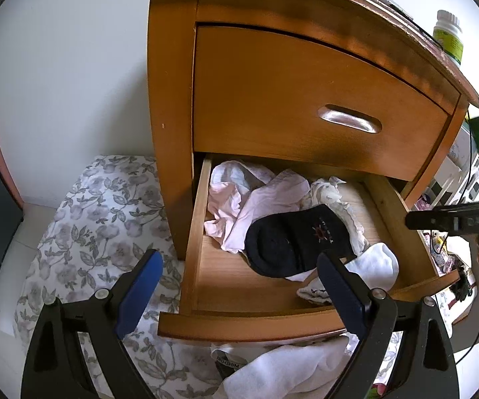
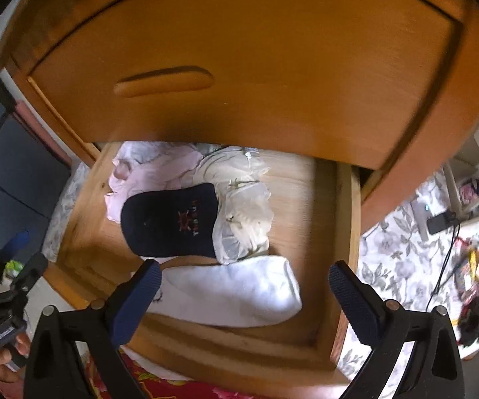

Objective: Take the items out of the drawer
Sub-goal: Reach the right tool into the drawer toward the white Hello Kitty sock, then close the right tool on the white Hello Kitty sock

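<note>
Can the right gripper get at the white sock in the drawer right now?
Probably yes. The right gripper hangs open above the open drawer, and the white sock lies uppermost near the front, between its fingers. Only the dark sock overlaps one end.

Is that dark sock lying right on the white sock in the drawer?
Touching. In the right wrist view the dark sock overlaps the upper edge of the white sock, with no gap between them.
</note>
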`<state>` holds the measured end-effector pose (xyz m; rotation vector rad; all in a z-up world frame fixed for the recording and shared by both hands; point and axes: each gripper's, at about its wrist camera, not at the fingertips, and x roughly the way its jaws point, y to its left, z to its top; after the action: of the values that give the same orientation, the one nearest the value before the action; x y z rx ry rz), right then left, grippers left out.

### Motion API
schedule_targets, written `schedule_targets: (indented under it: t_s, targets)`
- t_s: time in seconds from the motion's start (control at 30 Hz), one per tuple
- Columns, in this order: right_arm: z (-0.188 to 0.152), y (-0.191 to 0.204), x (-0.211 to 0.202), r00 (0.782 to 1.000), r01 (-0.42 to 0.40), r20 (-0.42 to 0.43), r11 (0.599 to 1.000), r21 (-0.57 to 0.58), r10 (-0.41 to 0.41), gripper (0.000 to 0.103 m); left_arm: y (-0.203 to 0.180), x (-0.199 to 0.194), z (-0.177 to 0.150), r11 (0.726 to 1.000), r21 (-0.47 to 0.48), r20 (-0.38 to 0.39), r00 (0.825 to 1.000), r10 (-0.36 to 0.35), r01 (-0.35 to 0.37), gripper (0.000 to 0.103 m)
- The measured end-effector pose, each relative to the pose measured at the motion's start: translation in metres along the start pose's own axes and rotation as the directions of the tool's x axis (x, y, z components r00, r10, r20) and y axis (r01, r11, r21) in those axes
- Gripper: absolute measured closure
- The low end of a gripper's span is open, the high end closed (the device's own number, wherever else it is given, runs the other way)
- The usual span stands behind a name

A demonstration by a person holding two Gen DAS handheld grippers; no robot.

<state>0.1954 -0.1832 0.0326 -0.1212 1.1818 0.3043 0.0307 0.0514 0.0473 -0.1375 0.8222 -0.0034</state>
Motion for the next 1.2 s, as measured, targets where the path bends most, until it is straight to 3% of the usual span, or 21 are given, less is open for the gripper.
schedule_targets:
  t_s: [0.27, 0.43, 0.53, 0.83, 1.1, 1.2]
  targets:
    - [0.013, -0.002, 0.049, 0.984, 0.008, -0.177, 0.999, -0.048, -0.016, 0.011, 0.001, 0.006, 0.0, 1.0, 0.013, -0.011, 1.0, -0.015, 0.015, 0.009]
    - [0.011, -0.004, 0.079, 0.951, 0.0, -0.309, 0.997, -0.083, -0.026, 0.013, 0.003, 0.01, 0.0, 1.0, 0.004, -0.02, 0.999, -0.026, 0.026, 0.009]
    - [0.007, -0.004, 0.094, 0.93, 0.0, -0.364, 0.994, -0.107, -0.039, 0.02, 0.004, 0.012, 0.0, 1.0, 0.004, -0.021, 0.999, -0.027, 0.027, 0.009]
    - [0.006, -0.021, 0.117, 0.9, 0.01, -0.432, 0.992, -0.127, -0.064, 0.024, 0.005, 0.014, 0.0, 1.0, 0.002, -0.026, 0.999, -0.031, 0.031, 0.009]
    - [0.004, -0.025, 0.131, 0.878, -0.018, -0.476, 0.987, -0.16, -0.061, 0.047, 0.005, 0.016, 0.0, 0.999, -0.003, -0.034, 0.999, -0.034, 0.034, 0.009]
    - [0.005, -0.025, 0.132, 0.878, -0.001, -0.471, 0.984, -0.179, -0.084, 0.054, 0.006, 0.015, 0.0, 0.999, -0.003, -0.033, 0.999, -0.034, 0.034, 0.009]
